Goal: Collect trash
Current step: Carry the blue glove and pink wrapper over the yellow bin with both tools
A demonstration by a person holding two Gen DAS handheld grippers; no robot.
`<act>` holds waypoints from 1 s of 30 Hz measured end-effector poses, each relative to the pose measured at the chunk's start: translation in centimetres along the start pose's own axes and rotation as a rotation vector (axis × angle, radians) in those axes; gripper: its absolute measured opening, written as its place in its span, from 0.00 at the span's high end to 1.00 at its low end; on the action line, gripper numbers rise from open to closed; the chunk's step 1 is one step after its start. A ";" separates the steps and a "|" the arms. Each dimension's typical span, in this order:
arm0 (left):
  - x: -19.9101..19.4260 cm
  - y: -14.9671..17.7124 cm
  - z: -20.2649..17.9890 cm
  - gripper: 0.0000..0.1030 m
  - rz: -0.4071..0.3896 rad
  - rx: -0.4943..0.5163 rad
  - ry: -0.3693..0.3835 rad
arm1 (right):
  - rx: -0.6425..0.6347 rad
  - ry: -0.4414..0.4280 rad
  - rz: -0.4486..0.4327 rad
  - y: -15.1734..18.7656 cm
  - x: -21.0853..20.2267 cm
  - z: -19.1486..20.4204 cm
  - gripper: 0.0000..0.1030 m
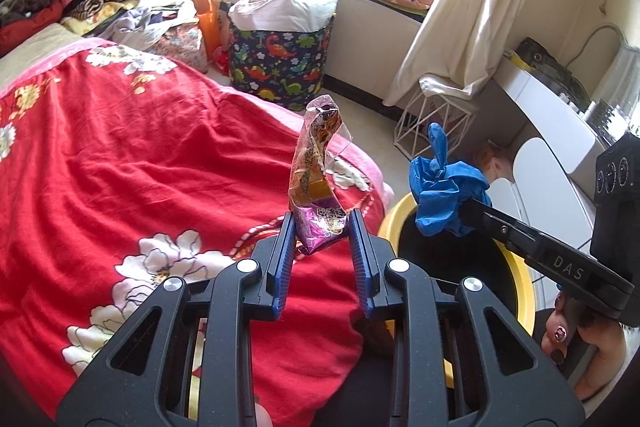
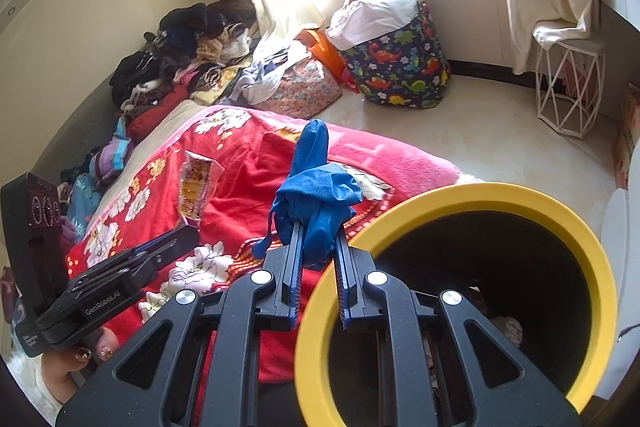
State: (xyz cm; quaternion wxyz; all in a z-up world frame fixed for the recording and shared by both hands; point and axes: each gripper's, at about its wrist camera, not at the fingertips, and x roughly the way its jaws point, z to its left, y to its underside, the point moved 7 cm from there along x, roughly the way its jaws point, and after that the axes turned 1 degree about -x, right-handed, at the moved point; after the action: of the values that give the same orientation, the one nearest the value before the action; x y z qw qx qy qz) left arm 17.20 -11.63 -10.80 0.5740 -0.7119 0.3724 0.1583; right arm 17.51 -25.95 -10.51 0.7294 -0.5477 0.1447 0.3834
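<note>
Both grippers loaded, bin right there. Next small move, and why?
Probably shift the right gripper a little to its right, over the yellow-rimmed bin, then open. It is clamped on the blue glove, which sits left of the rim over the red blanket. The left gripper holds the wrapper farther off.

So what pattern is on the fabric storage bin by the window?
Colourful dinosaurs on a dark navy ground cover the fabric bin; the right wrist view shows it best.
</note>
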 end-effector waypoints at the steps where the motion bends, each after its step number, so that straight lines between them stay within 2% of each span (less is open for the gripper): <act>1: 0.0 0.0 -0.2 0.80 0.000 0.004 0.002 | 0.005 0.003 -0.002 0.1 -0.2 -0.3 0.86; 20: 0.3 1.3 -6.0 0.80 0.024 0.123 0.065 | 0.093 0.103 -0.043 1.6 -4.0 -5.5 0.86; 30: 1.1 2.3 -8.9 0.80 0.053 0.183 0.099 | 0.145 0.140 -0.031 2.6 -5.3 -8.2 0.86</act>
State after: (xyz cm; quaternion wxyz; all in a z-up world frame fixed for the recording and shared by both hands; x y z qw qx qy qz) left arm 14.50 -20.48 -10.54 0.6130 -0.6533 0.4321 0.1035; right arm 13.78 -35.25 -11.89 0.7610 -0.5211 0.2142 0.3215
